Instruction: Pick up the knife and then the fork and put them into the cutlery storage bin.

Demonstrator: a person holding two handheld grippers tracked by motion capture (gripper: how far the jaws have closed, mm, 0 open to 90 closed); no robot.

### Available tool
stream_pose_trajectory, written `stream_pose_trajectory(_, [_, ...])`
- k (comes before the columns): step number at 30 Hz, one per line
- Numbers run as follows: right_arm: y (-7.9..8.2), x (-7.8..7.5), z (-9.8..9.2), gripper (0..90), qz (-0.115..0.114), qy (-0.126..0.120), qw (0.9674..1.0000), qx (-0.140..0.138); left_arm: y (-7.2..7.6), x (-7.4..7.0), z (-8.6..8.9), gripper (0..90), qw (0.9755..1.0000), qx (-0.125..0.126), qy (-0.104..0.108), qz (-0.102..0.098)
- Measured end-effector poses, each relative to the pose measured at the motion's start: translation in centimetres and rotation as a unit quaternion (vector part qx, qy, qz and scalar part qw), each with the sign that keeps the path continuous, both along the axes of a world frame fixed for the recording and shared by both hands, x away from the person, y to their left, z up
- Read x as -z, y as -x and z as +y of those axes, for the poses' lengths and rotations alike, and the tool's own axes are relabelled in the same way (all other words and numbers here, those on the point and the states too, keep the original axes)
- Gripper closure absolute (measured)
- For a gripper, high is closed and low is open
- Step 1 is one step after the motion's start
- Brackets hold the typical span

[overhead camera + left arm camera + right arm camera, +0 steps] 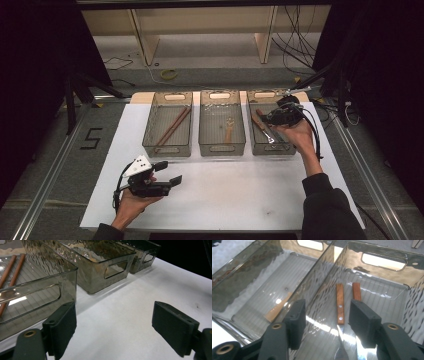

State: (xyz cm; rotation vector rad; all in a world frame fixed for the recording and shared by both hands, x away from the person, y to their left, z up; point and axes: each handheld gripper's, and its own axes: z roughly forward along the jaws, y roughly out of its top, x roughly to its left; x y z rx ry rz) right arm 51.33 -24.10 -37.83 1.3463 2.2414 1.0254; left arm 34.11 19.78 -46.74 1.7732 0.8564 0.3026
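Over at the right of the frame, the right gripper (284, 114) hangs over the right bin (387, 272), jaws apart and empty, probably lining up on the wooden-handled cutlery (340, 303); the left gripper (159, 177) idles wide open at lower left.

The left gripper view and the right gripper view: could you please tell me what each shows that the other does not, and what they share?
Left gripper view alone: two brown sticks in the nearest bin, the white table surface, and the open left gripper.

Right gripper view alone: two wooden-handled utensils in the right-hand bin, with the open right gripper over them.

Shared: the smoky clear middle bin.
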Motion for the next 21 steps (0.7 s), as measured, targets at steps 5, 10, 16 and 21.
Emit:
stream_pose_trajectory(5, [0.7, 0.0, 0.1, 44.1, -0.003, -0.005, 1.0, -0.001, 0.0, 0.0, 0.0, 19.2, 1.0, 0.001, 0.0, 0.0])
stream_pose_trajectory(10, [1.6, -0.1, 0.3, 40.6, -0.013, -0.014, 0.9998, -0.004, 0.0, 0.0, 0.0, 19.2, 1.0, 0.0, 0.001, 0.001])
stream_pose_trajectory(16, [3.5, -0.1, 0.7, 37.0, -0.026, -0.03, 0.999, -0.021, 0.0, 0.0, 0.0, 19.2, 1.0, 0.0, 0.0, 0.0])
stream_pose_trajectory(21, [5.3, 0.3, 1.1, 35.7, -0.036, -0.037, 0.998, -0.036, 0.0, 0.0, 0.0, 19.2, 1.0, 0.0, 0.0, 0.0])
